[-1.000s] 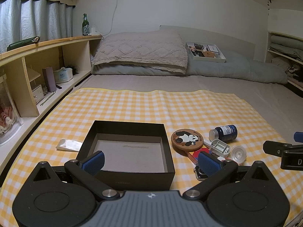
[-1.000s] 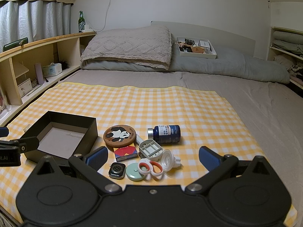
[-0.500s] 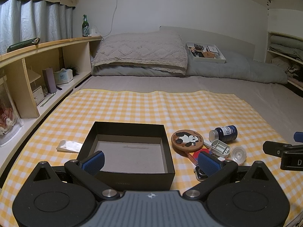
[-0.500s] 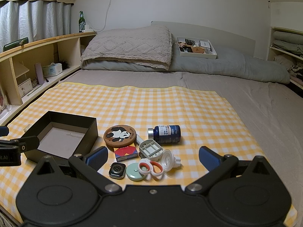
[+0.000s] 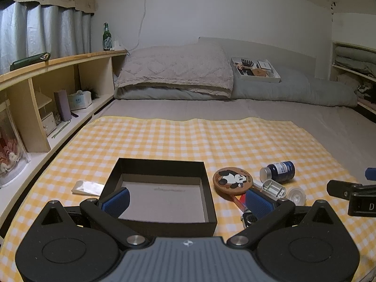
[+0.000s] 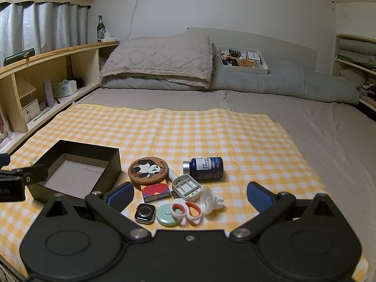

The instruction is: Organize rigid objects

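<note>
Nothing has shifted in the last second: both pairs of tongs hover where they were, and every object lies as before, so by my reading the sorting has not begun. The left tongs (image 5: 185, 201) stand apart and empty over the near wall of the black box (image 5: 162, 166), which is bare inside. The right tongs (image 6: 190, 195) are likewise apart and empty, poised above the cluster just right of the box: a panda coaster (image 6: 148, 169), a blue bottle (image 6: 204, 167) on its side, a red card box (image 6: 156, 189), a grey plastic case (image 6: 186, 186), a watch (image 6: 145, 213), a green disc (image 6: 166, 215), scissors (image 6: 186, 210) and a clear cap (image 6: 209, 201).

All of it rests on a yellow checked cloth (image 6: 188, 131) spread over a bed (image 6: 329, 141). Far off lie a pillow (image 6: 159, 58) and a white tray (image 6: 244, 61); a wooden shelf (image 6: 58, 58) with a green bottle (image 6: 100, 29) runs along the left, under curtains.
</note>
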